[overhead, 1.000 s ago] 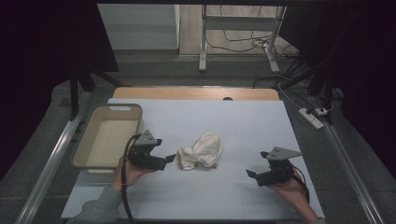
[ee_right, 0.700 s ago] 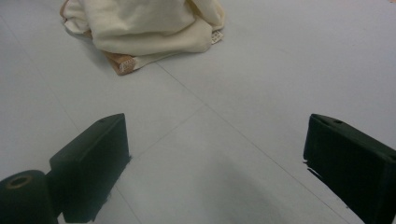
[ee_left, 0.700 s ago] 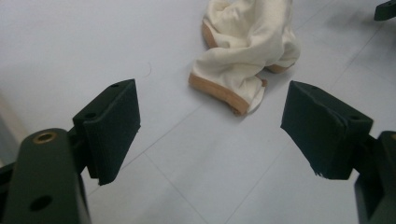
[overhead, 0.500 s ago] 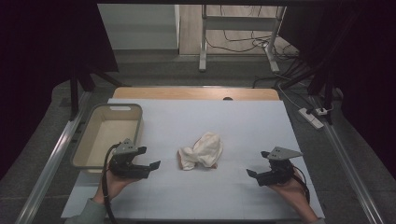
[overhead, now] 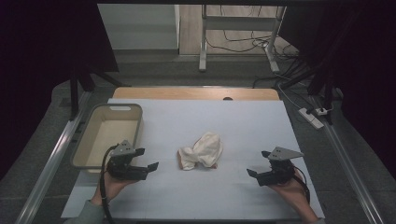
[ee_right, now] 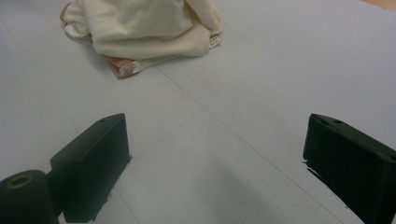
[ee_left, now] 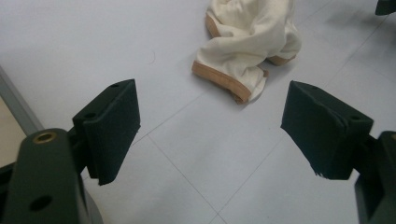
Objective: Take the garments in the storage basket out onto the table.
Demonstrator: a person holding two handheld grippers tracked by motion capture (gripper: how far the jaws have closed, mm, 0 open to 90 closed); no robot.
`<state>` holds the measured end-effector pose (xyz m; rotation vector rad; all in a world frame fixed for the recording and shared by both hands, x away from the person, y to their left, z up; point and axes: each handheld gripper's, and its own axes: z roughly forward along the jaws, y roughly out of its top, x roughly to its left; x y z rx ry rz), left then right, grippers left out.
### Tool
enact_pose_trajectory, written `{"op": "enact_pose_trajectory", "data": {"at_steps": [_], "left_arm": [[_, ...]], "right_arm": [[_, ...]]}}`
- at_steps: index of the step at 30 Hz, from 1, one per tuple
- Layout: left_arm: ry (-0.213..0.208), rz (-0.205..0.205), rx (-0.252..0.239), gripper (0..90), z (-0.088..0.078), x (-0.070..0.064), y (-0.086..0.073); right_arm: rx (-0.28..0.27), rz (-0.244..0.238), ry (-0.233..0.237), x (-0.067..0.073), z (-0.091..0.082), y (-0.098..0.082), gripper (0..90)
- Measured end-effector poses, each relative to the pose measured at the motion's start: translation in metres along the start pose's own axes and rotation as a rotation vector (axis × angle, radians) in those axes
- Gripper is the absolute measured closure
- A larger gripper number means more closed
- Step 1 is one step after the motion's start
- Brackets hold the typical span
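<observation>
A crumpled cloth [overhead: 201, 150] lay mid-bench, judged soft and light, best pinched at its tan hem. Both left claw [overhead: 150, 166] and right claw [overhead: 251, 172] were held apart, empty.

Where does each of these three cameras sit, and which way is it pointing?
High view: above the person's side of the table, facing forward and down; both hands, the left gripper and the right gripper show, with the bin.
Left gripper view: rides the left gripper, looking between its open jaws at the cloth.
Right gripper view: rides the right gripper, jaws open, facing the cloth from the other side.
Shared: all three see the cloth on the table.
</observation>
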<state>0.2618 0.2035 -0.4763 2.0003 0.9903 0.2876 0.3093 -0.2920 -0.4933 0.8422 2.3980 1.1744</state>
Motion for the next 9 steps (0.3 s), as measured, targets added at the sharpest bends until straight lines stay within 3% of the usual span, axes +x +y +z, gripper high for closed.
{"op": "enact_pose_trajectory", "data": {"at_steps": [9], "left_arm": [[-0.002, 0.006, 0.005, 19.2, 0.0021, -0.0013, 0.0004]], "right_arm": [[-0.001, -0.007, -0.001, 0.0009, -0.0007, 0.0004, 7.1]]}}
